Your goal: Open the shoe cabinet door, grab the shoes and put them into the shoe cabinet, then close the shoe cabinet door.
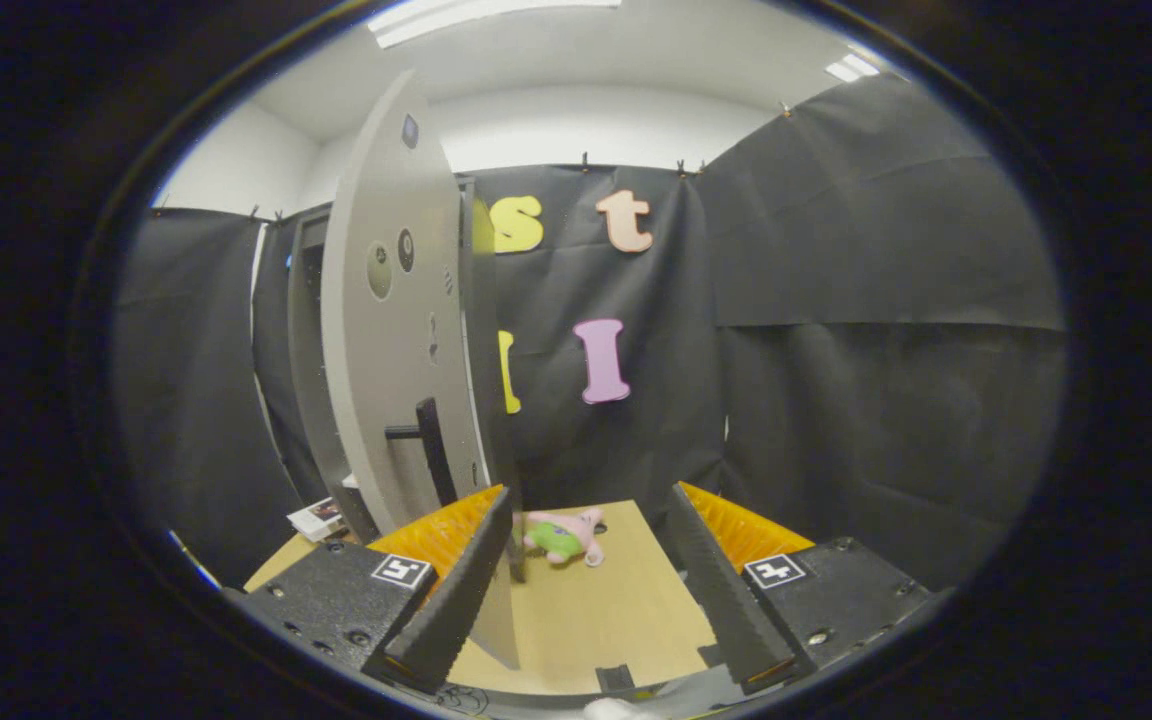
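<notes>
Booth wall [836, 300]: black cloth was seen hung across the right and centre of the frame, with a white ceiling and strip lights above it.
Shoe cabinet [304, 350]: a tall grey body was seen at centre left of the frame, standing on the bench against the cloth.
Cabinet door [386, 320]: the pale grey door was found swung open, edge-on to the camera, running from the upper centre left down past the left finger; its lower corner was seen in the gap between the fingers.
Bench [606, 610]: a light wooden top was seen at the lower centre, bare between the fingers.
Gripper [591, 525]: the jaws were spread wide, with nothing pinched; the door's edge lay just inside the left finger, and contact could not be judged.
Door handle [428, 445]: a dark bar handle was seen low on the door face, just above the left finger.
Shoes [564, 535]: a small pink and green item was seen lying on the bench beyond the fingertips, right of the door's edge; whether it was one shoe or a pair could not be told.
Booklet [316, 518]: a small printed item was seen at the cabinet's foot, lower left.
</notes>
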`<state>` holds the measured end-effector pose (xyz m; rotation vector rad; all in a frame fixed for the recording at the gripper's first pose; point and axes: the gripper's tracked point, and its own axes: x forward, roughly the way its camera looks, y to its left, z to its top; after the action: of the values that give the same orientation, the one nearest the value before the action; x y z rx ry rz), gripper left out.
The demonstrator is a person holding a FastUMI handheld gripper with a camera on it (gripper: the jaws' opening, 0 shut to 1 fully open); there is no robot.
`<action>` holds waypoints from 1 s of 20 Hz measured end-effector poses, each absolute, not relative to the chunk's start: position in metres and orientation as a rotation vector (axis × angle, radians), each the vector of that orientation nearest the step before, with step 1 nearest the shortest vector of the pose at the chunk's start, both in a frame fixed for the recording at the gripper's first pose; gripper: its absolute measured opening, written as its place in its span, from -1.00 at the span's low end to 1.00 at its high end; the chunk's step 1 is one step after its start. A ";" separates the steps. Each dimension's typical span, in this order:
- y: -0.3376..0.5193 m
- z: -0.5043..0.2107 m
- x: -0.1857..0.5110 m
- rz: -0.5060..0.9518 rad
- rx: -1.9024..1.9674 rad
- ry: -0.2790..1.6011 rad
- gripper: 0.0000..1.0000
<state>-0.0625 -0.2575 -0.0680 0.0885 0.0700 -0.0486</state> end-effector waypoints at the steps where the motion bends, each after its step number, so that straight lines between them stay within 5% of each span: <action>1: -0.255 -0.066 -0.049 -0.009 0.087 0.069 0.98; 9: -0.223 -0.074 -0.010 0.188 0.039 0.086 0.98; 20: -0.189 -0.076 -0.014 0.160 -0.021 0.096 0.85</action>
<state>-0.0140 -0.1893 -0.0764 -0.0207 0.0959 0.1602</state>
